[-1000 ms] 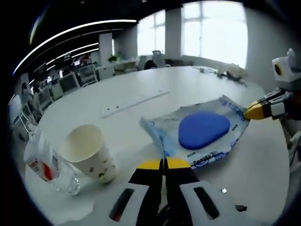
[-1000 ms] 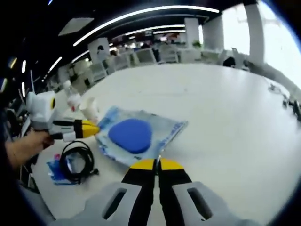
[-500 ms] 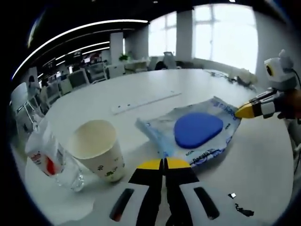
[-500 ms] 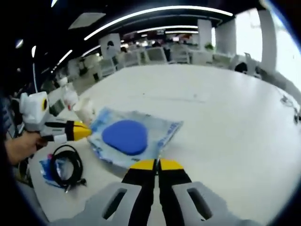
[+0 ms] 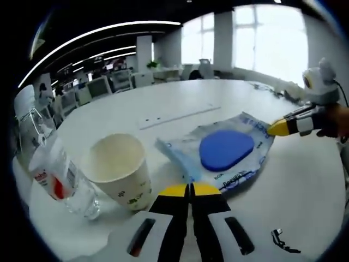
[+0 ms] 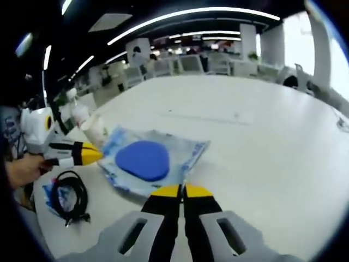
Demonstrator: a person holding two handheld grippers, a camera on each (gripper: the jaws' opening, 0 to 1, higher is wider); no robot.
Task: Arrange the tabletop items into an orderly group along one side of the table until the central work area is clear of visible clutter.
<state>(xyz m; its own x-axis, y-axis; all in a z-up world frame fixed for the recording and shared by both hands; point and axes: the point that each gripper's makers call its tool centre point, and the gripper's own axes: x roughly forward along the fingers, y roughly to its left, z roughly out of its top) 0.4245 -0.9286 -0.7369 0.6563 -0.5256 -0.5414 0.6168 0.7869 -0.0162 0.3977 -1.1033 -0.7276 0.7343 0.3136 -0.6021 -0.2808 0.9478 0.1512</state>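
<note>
A clear plastic bag [image 5: 229, 155] with a blue pad inside lies flat on the white table [image 5: 305, 185]. My left gripper [image 5: 190, 189] is shut, its yellow tips pinching the bag's near corner. In the right gripper view the left gripper [image 6: 91, 154] meets the bag [image 6: 147, 164] at its left edge. My right gripper [image 6: 182, 190] is shut on the bag's opposite corner. From the right side of the left gripper view, the right gripper [image 5: 275, 128] touches the bag's far corner. A paper cup [image 5: 121, 170] and a clear bottle [image 5: 60, 183] stand left of the bag.
A coiled black cable [image 6: 68, 196] lies on a blue packet [image 6: 50, 192] near the table edge, beside a person's hand [image 6: 22, 169]. A small dark clip [image 5: 281, 240] lies near my left gripper. A white strip [image 5: 177, 114] lies farther back. Office desks and chairs stand beyond.
Both views have shifted a little with the hands. The cup looks nearer in the left gripper view. Both grippers stay shut at the bag's corners.
</note>
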